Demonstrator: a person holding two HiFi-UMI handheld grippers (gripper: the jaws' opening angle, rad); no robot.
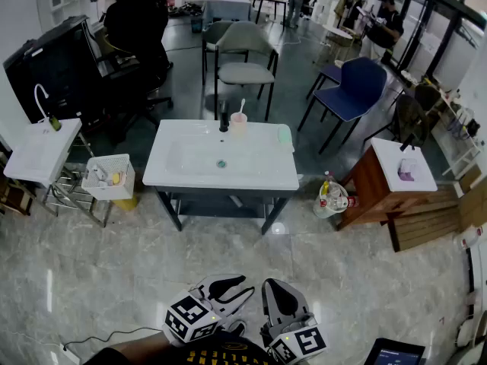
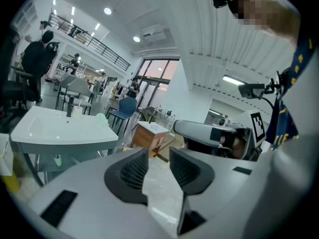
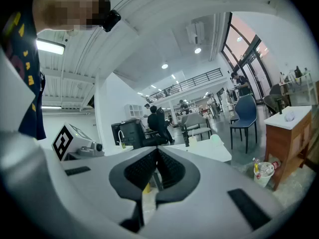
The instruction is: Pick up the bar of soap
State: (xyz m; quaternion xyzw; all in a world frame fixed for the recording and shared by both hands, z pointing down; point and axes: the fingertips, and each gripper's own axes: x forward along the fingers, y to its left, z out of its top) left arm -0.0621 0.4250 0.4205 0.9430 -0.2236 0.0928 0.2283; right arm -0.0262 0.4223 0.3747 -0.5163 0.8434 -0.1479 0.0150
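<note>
The bar of soap [image 1: 284, 135] is pale green and lies at the right rear corner of the white sink counter [image 1: 266, 175], far ahead of both grippers. It also shows as a small green shape in the left gripper view [image 2: 101, 117] and in the right gripper view [image 3: 215, 139]. My left gripper [image 1: 245, 287] hangs low near my body over the floor, its jaws a little apart with nothing between them [image 2: 158, 166]. My right gripper [image 1: 275, 286] sits beside it, jaws shut and empty [image 3: 156, 166].
A black faucet [image 1: 224, 120] and a pink cup [image 1: 238, 122] holding a brush stand at the counter's rear. A white basket [image 1: 110, 175] and a small basin [image 1: 38, 150] are to the left, a wooden cabinet [image 1: 380, 185] and a bin [image 1: 332, 198] to the right. Chairs [image 1: 354, 86] and people are beyond.
</note>
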